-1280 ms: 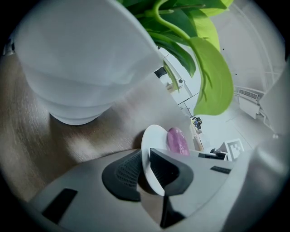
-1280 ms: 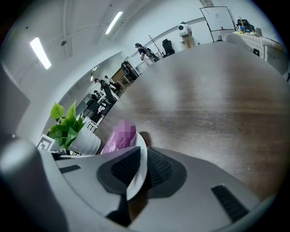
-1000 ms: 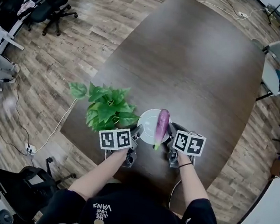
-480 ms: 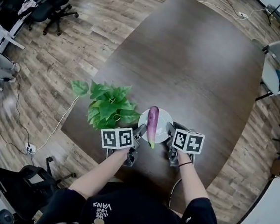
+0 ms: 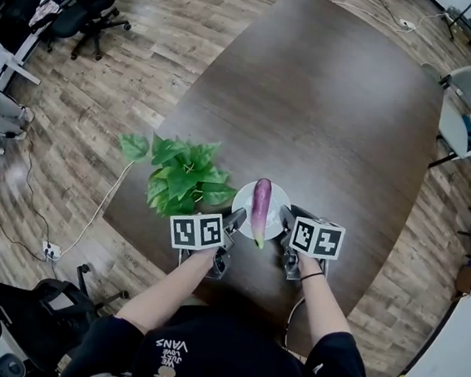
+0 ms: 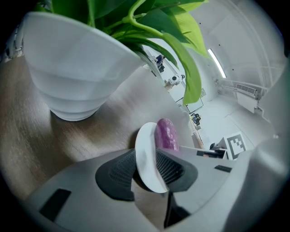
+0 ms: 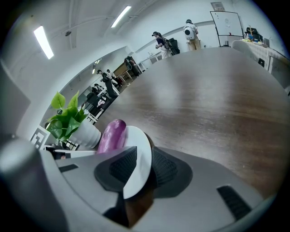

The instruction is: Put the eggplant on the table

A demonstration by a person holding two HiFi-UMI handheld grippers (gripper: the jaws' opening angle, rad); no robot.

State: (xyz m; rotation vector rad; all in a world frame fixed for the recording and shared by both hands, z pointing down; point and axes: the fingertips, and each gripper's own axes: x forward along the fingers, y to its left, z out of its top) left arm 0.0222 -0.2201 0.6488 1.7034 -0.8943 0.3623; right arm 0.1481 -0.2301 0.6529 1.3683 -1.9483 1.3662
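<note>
A purple eggplant [image 5: 260,211] lies lengthwise on a small white plate [image 5: 241,202] near the front edge of the dark wooden table [image 5: 327,109]. My left gripper [image 5: 236,221] is at the plate's left rim. In the left gripper view the plate [image 6: 147,163] stands between wide-set jaws, with the eggplant [image 6: 166,135] beyond; that gripper [image 6: 145,170] is open. My right gripper [image 5: 285,222] holds the right rim. In the right gripper view the plate [image 7: 138,163] is pinched in that gripper [image 7: 142,170], and the eggplant [image 7: 111,135] lies past it.
A leafy green plant [image 5: 182,178] in a white pot [image 6: 72,68] stands just left of the plate, close to my left gripper. A grey chair [image 5: 466,107] is at the table's right side. Office chairs [image 5: 88,1] stand on the wood floor at far left.
The eggplant rolled from a tilt toward the plate's right side to lying near its middle. Both hands stayed where they were.
</note>
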